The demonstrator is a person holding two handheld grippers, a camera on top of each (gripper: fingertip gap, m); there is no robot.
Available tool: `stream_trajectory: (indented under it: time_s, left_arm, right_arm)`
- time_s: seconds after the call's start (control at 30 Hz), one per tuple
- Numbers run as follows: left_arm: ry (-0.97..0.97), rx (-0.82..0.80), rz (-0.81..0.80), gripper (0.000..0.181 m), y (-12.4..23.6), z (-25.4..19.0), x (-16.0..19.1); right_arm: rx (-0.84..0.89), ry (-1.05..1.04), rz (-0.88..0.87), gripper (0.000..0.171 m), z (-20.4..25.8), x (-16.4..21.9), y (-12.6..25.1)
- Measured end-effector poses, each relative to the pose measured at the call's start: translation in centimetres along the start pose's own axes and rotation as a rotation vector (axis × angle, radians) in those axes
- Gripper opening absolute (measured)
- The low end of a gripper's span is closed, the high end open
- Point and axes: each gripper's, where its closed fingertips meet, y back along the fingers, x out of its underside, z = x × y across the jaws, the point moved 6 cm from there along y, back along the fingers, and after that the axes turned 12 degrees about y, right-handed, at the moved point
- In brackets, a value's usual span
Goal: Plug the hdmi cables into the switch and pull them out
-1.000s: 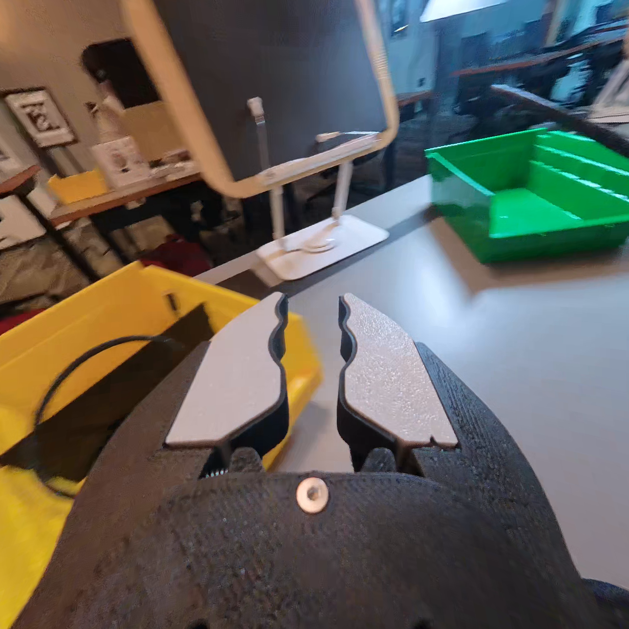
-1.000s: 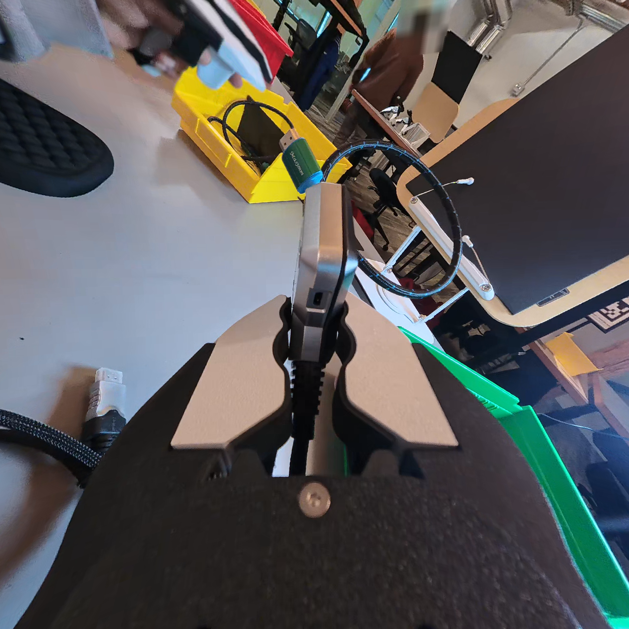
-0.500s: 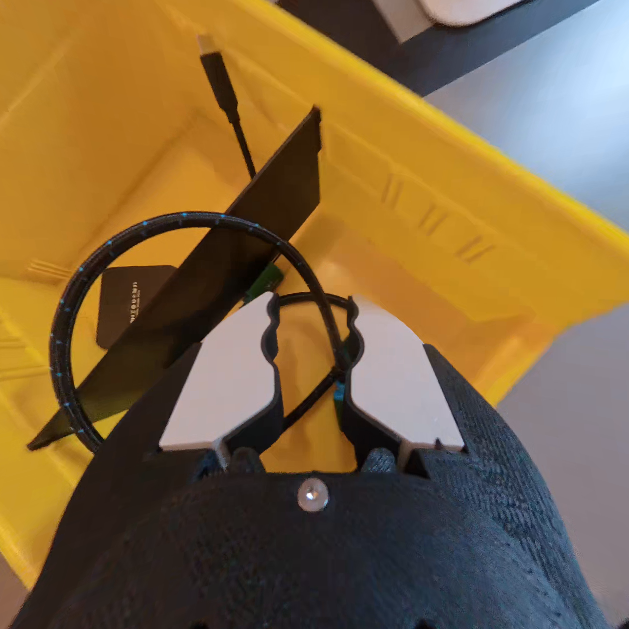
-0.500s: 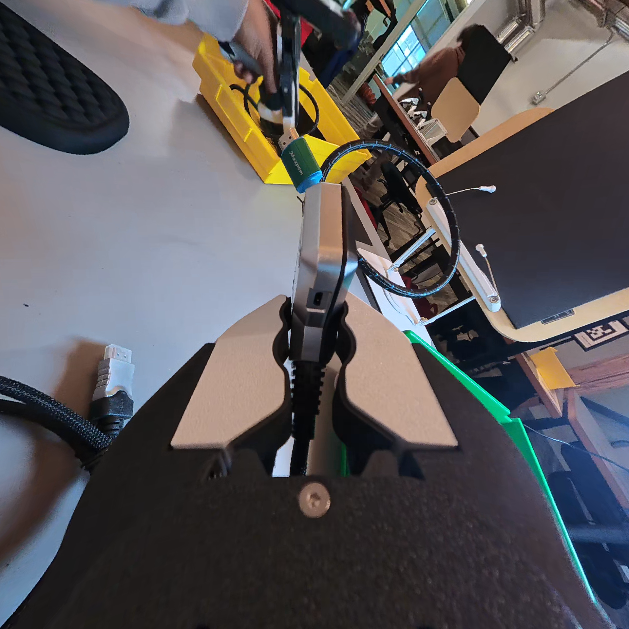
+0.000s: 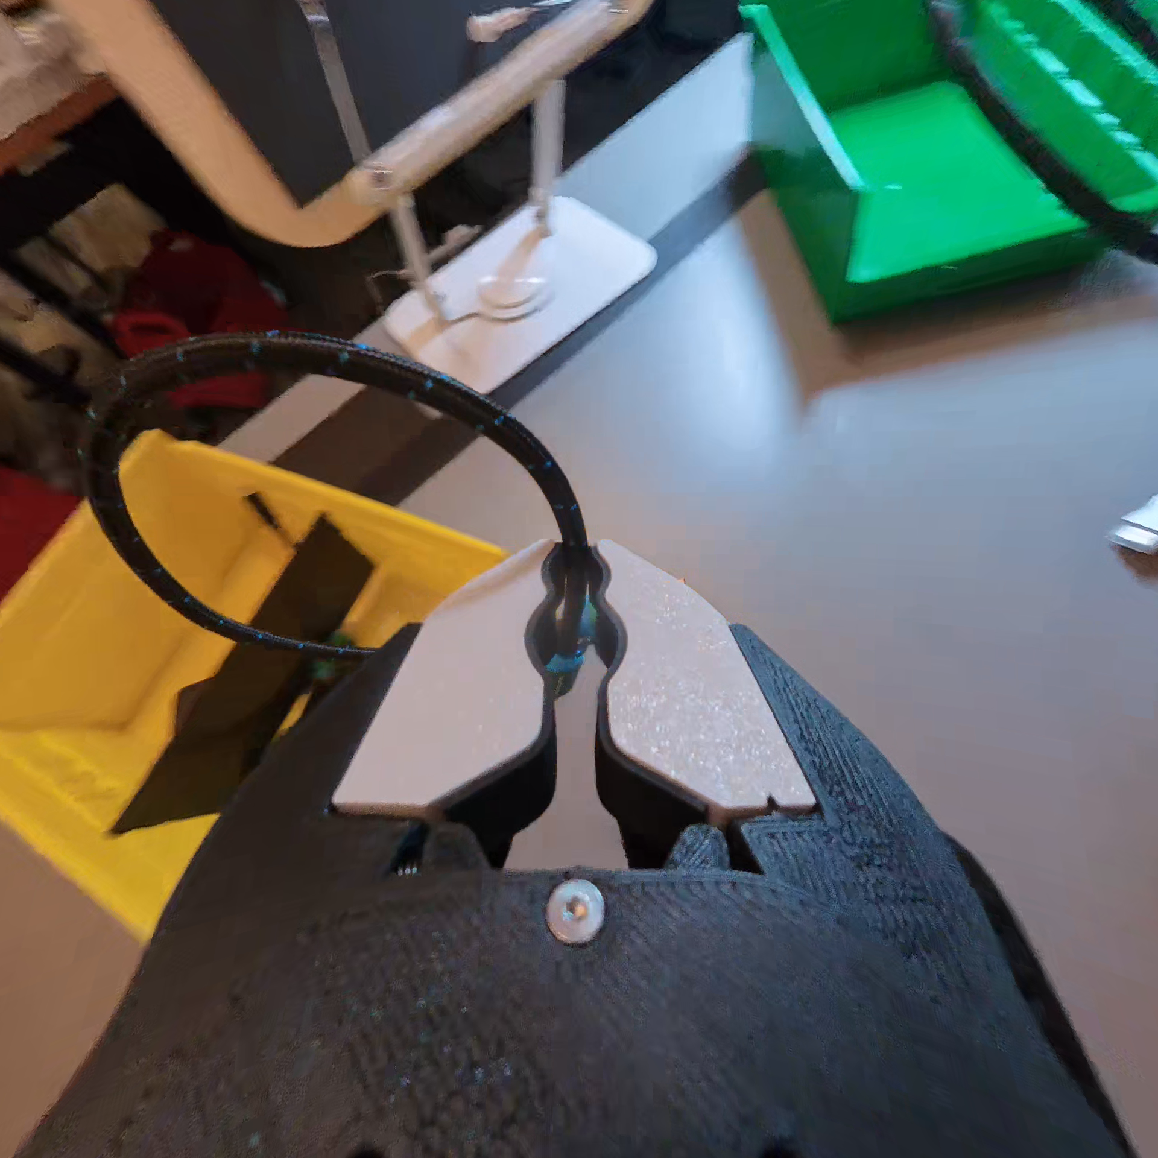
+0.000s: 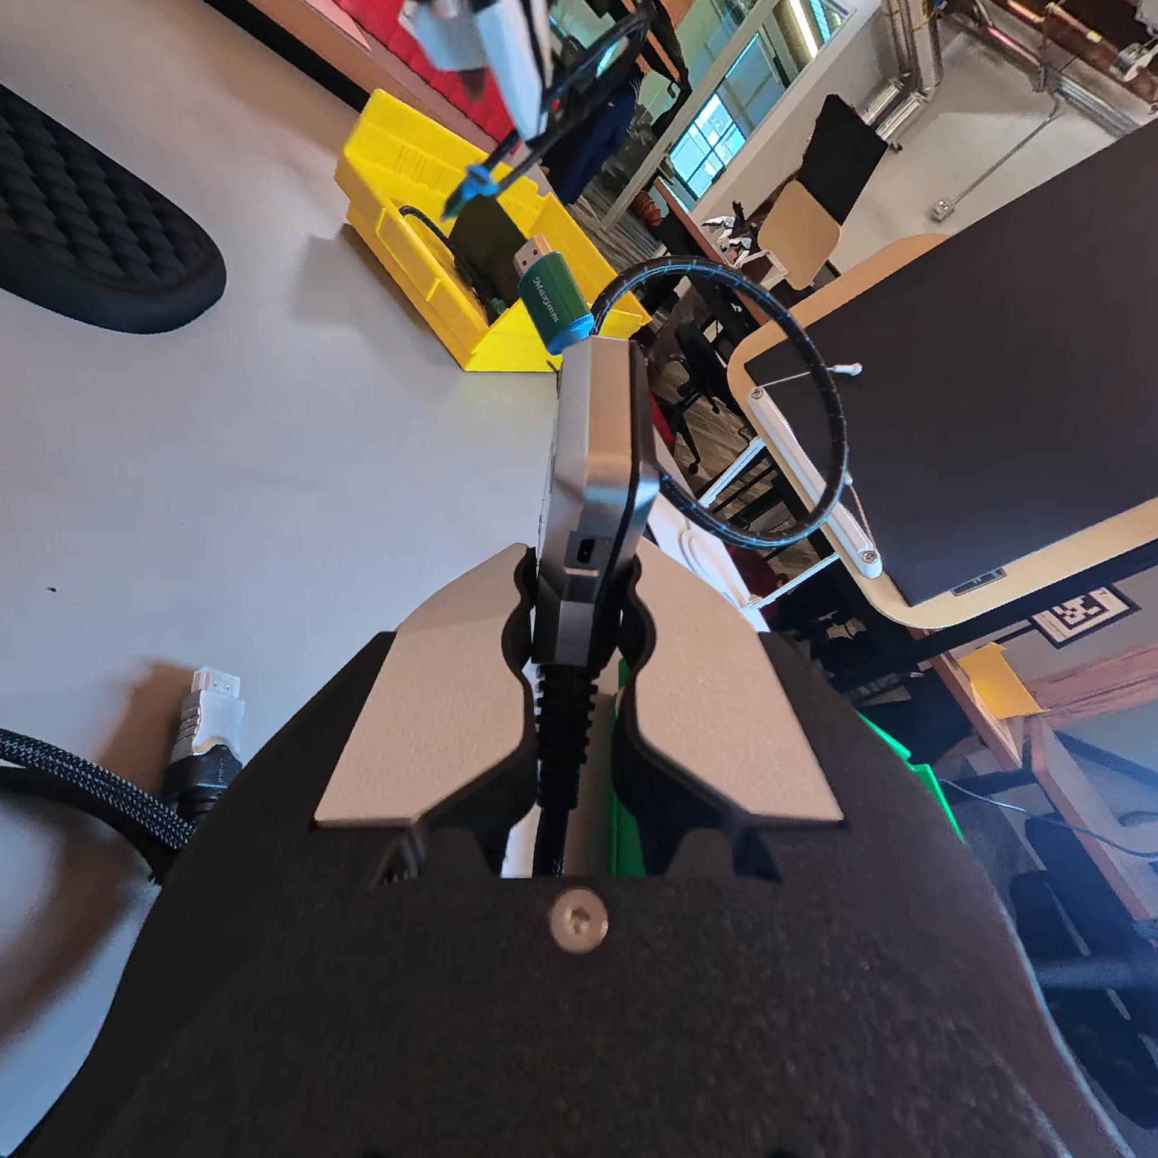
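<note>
In the left wrist view the left gripper [image 5: 573,564] pinches a black braided cable [image 5: 351,362] above the yellow bin [image 5: 94,626], while in the right wrist view the right gripper [image 6: 579,564] clamps the grey switch [image 6: 595,464], beyond which sits a green plug [image 6: 554,301] bearing white lettering.

Brushed-metal switch [image 6: 595,451]; braided cable [image 5: 326,363]; glossy plastic bin [image 5: 156,564]

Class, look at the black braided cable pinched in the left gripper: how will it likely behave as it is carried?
The braided cable holds a springy loop above the left gripper, so it is probably semi-stiff, not limp. Pinched near its plug, the loop may sway. Its woven sheath probably resists slipping.
</note>
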Motion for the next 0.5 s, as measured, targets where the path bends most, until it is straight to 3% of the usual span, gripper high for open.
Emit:
stream_trajectory:
  time_s: [0.1, 0.2, 0.37, 0.5]
  left_arm:
    - [-0.003, 0.206, 0.055, 0.007, -1.8, -6.3, 2.7]
    - [0.027, 0.359, 0.148, 0.008, -5.9, -10.7, 6.1]
    - [-0.020, 0.425, 0.235, 0.006, -12.6, -13.6, 8.6]
    - [-0.143, 0.485, 0.194, 0.021, -13.9, -14.5, 7.5]
  right_arm:
    - [0.009, 0.001, -0.004, 0.023, -0.1, -0.2, 0.1]
    - [0.009, -0.005, 0.001, 0.024, -0.1, 0.0, 0.1]
    - [0.005, -0.017, 0.018, 0.024, -0.1, 0.7, 0.0]
    - [0.004, -0.032, 0.030, 0.024, -0.2, 1.3, 0.0]
